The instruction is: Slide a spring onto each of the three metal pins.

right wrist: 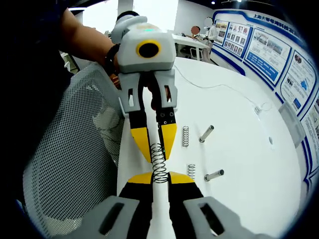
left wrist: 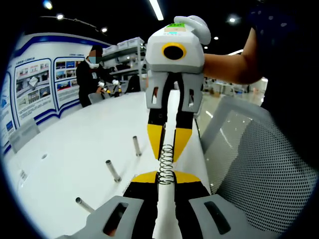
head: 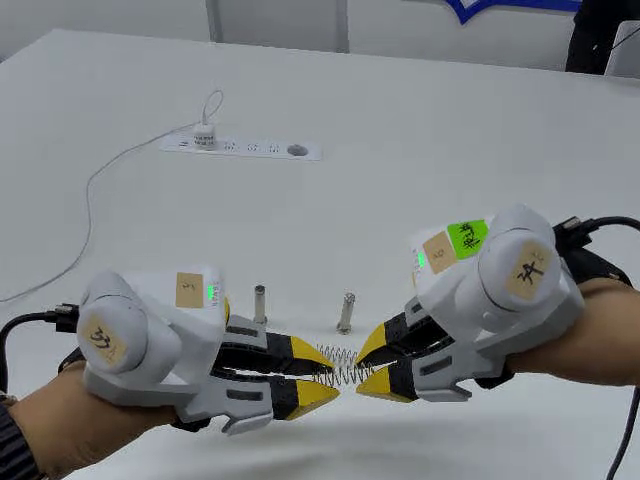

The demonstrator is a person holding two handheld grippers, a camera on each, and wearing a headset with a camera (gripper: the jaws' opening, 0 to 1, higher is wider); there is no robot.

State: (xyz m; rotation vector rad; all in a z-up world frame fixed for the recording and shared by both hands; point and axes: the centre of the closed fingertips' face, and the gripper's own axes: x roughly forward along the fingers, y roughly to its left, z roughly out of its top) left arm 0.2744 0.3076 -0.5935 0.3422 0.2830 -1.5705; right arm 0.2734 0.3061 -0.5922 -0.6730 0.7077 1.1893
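Observation:
A steel spring (head: 343, 365) hangs level above the table's near edge, one end in each gripper. My left gripper (head: 322, 385) is shut on its left end and my right gripper (head: 372, 362) is shut on its right end. In the left gripper view the spring (left wrist: 165, 164) runs from my own tips up to the right gripper (left wrist: 168, 143). The right gripper view has the spring (right wrist: 158, 163) reaching the left gripper (right wrist: 157, 143). Two upright pins (head: 260, 303) (head: 346, 312) stand just behind the grippers. All three pins (left wrist: 136, 146) (left wrist: 112, 171) (left wrist: 83, 204) are bare. Two loose springs (right wrist: 185, 136) (right wrist: 191, 171) lie beside them.
A white power strip (head: 250, 148) with a plug and a cable (head: 95, 190) lies further back on the white table (head: 420, 180). A mesh chair (left wrist: 264, 164) stands off the table's near edge. A person (left wrist: 92, 69) stands at the far end.

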